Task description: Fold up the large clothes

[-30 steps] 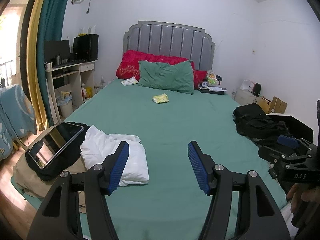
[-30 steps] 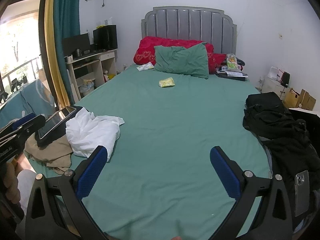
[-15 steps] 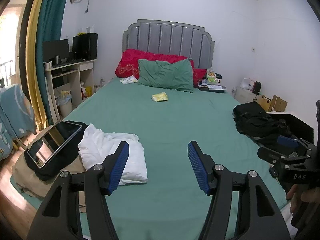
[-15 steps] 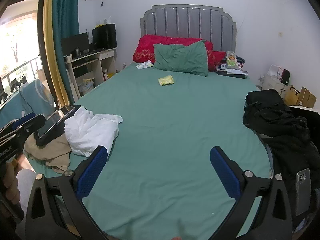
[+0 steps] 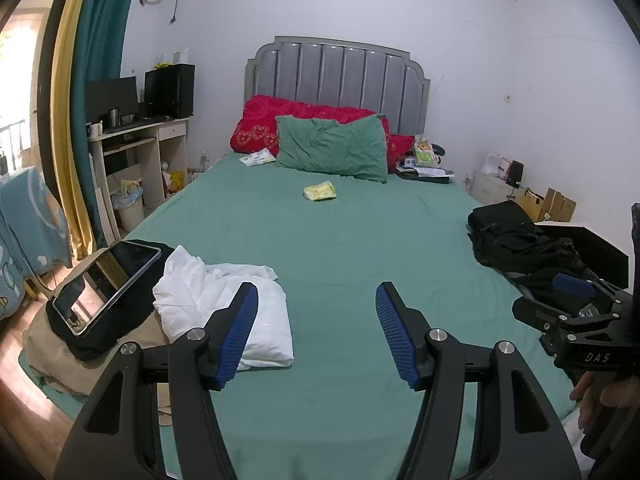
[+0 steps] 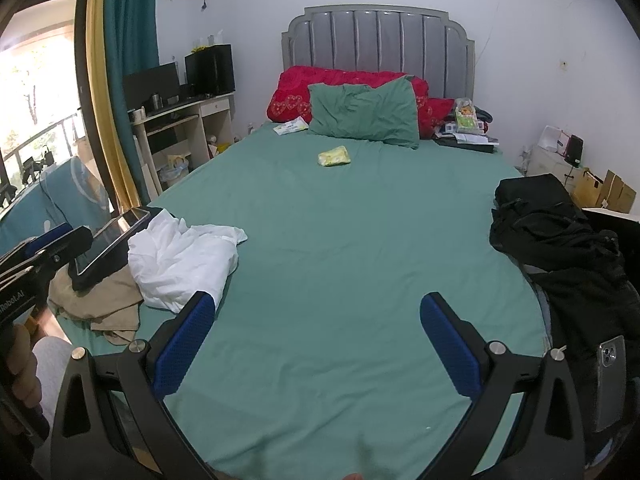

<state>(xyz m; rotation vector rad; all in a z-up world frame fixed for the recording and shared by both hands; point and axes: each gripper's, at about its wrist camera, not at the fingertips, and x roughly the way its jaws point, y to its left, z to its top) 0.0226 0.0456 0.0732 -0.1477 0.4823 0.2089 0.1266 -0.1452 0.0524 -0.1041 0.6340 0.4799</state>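
Above the bed (image 5: 340,248), both tongs gape beside white garment (image 5: 224,304).

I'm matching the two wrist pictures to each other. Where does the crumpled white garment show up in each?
Left wrist view: white garment, lower left, behind the left-hand blue pad, beside the tablet.
Right wrist view: white garment, left of centre, again beside the tablet.
Shared landmark: yellow packet below the green pillow.

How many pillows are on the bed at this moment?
2. A green pillow leans at the head of the bed, in front of a red pillow propped against the headboard. More could be hidden behind them.
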